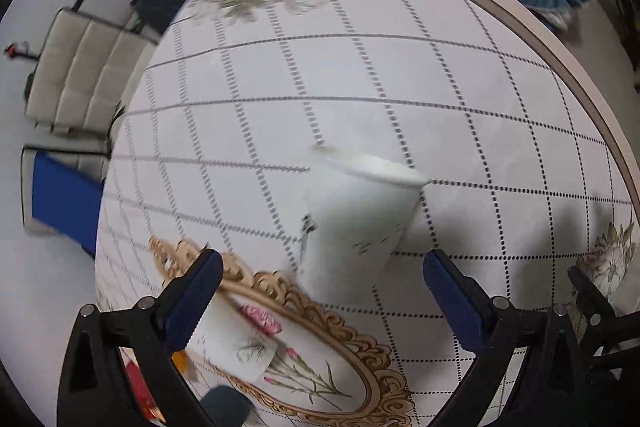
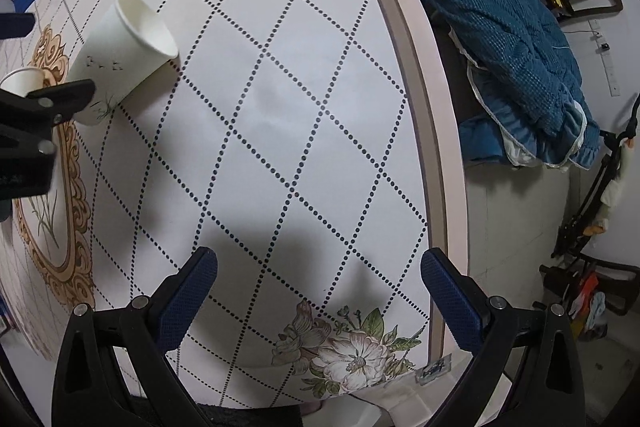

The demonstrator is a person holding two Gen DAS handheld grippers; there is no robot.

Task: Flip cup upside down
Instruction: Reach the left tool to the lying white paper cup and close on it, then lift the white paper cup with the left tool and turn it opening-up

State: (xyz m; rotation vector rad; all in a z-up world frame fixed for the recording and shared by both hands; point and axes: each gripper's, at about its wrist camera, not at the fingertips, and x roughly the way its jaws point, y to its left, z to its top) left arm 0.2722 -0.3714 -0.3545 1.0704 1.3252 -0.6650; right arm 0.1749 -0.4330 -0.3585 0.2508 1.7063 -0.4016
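Counting two paper cups, we see a tilted white cup [image 2: 120, 55] on the table [image 2: 280, 107], mouth up, blurred between our left gripper [image 1: 322, 277]'s spread jaws. Beside it, a second cup [image 1: 236, 339] is half hidden. Our right gripper [image 2: 318, 273] gapes, holding nothing.

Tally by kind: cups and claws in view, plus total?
Paper cups: 2, a large one and a small one.
Claws: 2, left and right, both open.
Total: 4.
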